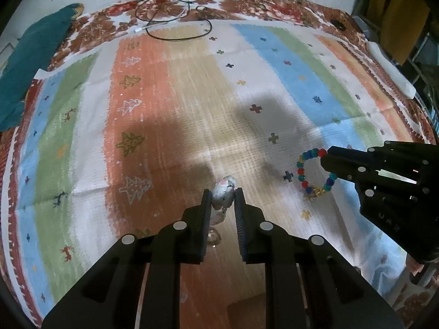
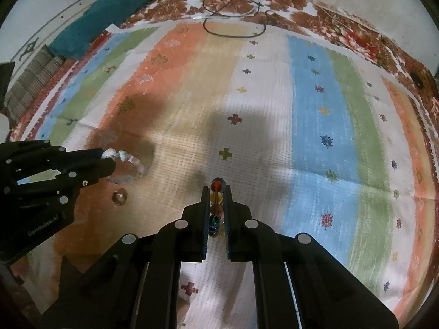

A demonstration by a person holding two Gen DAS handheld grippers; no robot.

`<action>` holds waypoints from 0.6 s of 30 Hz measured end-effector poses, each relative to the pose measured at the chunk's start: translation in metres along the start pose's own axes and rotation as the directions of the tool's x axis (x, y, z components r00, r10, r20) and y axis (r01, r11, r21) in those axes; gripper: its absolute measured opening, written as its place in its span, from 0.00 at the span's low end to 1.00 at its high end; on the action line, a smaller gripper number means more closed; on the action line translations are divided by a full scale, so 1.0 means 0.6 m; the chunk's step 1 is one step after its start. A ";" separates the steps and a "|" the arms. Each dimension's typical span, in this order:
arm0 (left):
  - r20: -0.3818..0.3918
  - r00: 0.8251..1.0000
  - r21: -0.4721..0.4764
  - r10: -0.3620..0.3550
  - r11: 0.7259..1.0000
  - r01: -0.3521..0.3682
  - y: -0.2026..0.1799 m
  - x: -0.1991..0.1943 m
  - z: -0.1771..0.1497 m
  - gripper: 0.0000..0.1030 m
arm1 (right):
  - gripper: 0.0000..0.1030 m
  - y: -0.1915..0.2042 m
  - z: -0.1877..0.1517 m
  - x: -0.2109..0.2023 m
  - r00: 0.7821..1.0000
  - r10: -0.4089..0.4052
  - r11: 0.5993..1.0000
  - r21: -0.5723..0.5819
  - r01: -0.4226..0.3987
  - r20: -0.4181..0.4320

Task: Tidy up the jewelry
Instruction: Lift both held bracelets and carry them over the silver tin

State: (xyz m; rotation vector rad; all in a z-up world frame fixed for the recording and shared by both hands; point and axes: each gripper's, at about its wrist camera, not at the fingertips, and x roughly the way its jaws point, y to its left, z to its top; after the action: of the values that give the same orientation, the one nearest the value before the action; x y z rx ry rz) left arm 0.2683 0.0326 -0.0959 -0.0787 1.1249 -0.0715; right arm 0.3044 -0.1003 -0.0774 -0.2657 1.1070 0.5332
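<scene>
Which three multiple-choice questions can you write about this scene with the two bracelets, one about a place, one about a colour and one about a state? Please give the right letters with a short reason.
1. Where is the small round ring-like piece?
A. On the orange stripe of the striped cloth, below the left gripper
B. On the teal fabric
C. Between the right gripper's fingers

2. What colours are the beads of the bracelet held by the right gripper?
A. All white
B. Red, blue, green and yellow
C. Black only

3. What is the state of the left gripper?
A. Wide open over bare cloth
B. Out of view
C. Shut on the pale bead bracelet

Answers:
1 A, it lies on the orange stripe, apart from both bracelets.
2 B, the left wrist view shows the mixed colours.
3 C, the pale beads sit clamped between its fingers.
</scene>
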 end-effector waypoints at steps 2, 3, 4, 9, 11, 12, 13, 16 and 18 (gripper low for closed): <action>0.007 1.000 0.000 -0.004 1.000 0.004 0.000 -0.011 -0.003 0.16 | 0.10 0.002 -0.002 -0.010 1.000 0.004 1.000 0.001 -0.004 0.011; 0.012 1.000 0.000 -0.006 1.000 0.006 -0.001 -0.017 -0.003 0.16 | 0.10 0.003 -0.003 -0.016 1.000 0.009 1.000 0.004 -0.009 0.018; 0.015 1.000 -0.002 -0.008 1.000 0.008 -0.001 -0.021 -0.004 0.16 | 0.10 0.003 -0.003 -0.020 1.000 0.012 1.000 0.005 -0.012 0.024; 0.026 1.000 -0.003 -0.010 1.000 0.010 -0.007 -0.045 -0.011 0.16 | 0.10 0.007 -0.010 -0.044 0.999 0.022 1.000 0.005 -0.022 0.045; 0.031 0.999 -0.006 -0.011 1.000 0.011 -0.009 -0.056 -0.016 0.16 | 0.10 0.007 -0.014 -0.051 0.999 0.021 1.000 0.011 -0.022 0.043; 0.036 0.999 -0.008 -0.012 1.000 0.013 -0.009 -0.060 -0.017 0.16 | 0.10 0.006 -0.016 -0.055 0.999 0.020 1.000 0.018 -0.020 0.041; 0.042 0.999 -0.012 -0.015 1.000 0.016 -0.010 -0.068 -0.019 0.16 | 0.10 0.004 -0.019 -0.060 0.999 0.025 0.999 0.028 -0.026 0.042; 0.057 0.998 -0.012 -0.027 1.000 0.027 -0.016 -0.089 -0.027 0.16 | 0.10 0.006 -0.027 -0.071 0.998 0.032 0.999 0.027 -0.034 0.048; 0.068 0.997 -0.007 -0.029 1.000 0.030 -0.020 -0.099 -0.032 0.16 | 0.10 0.010 -0.031 -0.079 0.998 0.033 0.999 0.023 -0.034 0.055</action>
State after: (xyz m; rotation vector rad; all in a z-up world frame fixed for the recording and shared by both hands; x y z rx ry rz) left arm 0.2255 0.0260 -0.0495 -0.1038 1.0562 -0.0902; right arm 0.2705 -0.1173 -0.0423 -0.2108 1.0656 0.5539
